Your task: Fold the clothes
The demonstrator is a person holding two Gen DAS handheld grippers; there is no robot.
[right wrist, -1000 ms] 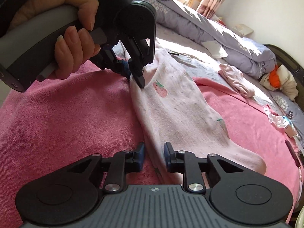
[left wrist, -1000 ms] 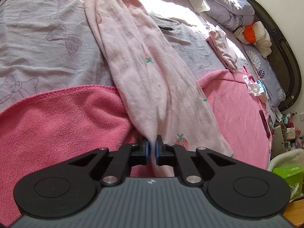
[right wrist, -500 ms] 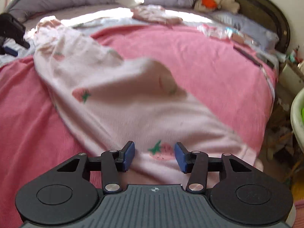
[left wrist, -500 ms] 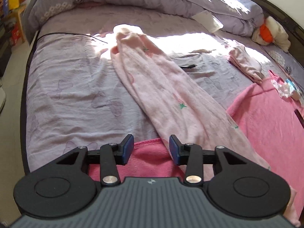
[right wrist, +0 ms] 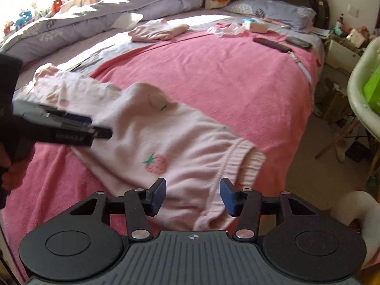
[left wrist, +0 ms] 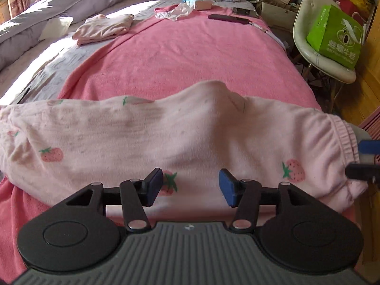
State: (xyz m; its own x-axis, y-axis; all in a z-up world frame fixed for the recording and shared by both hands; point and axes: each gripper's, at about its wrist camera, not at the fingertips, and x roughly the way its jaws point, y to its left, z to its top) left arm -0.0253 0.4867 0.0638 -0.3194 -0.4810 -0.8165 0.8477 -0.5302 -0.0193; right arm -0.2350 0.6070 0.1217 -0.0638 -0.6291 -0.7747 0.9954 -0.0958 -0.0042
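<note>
Above the strawberry-print pyjamas [left wrist: 190, 137], both hand-held grippers gape, just widened, gripping nothing.

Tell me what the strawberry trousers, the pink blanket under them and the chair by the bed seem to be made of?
The strawberry trousers look like soft, fuzzy fleece or brushed knit, matte, with a ribbed waistband. The pink blanket looks like terry or plush: a nubby, towel-like surface with no shine. The chair seems a smooth moulded shell, probably plastic, cream with a faint sheen, on thin legs that look wooden.
</note>
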